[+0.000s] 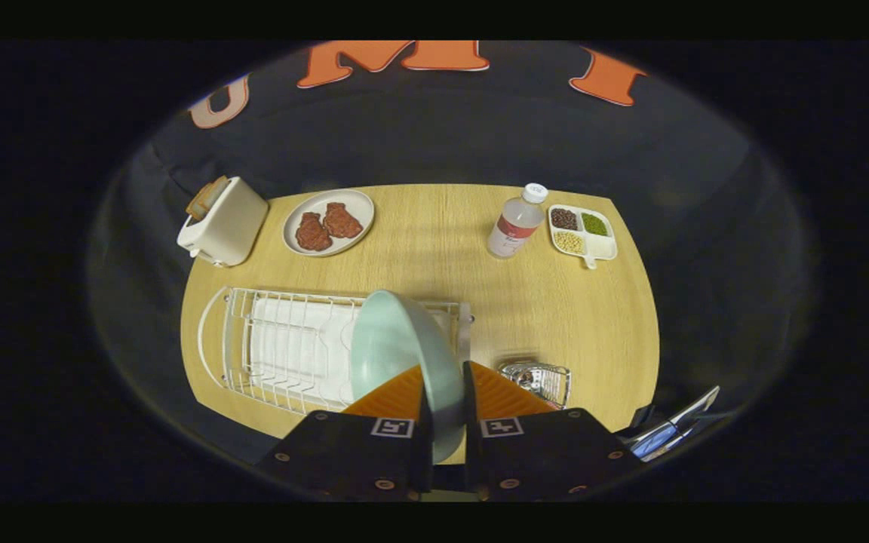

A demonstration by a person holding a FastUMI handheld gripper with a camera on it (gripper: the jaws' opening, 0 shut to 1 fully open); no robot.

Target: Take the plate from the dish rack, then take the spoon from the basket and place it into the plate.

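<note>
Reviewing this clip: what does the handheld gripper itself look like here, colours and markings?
The gripper has two wedge-shaped orange fingers with ribbed faces, mounted on angular black blocks. Each block carries a small square black-and-white marker on top and round copper-coloured screws near its lower edge. No cables or sleeve are visible.

Claw [446, 400] clamps pale plate [397, 347] above dish rack [284, 347].
</note>
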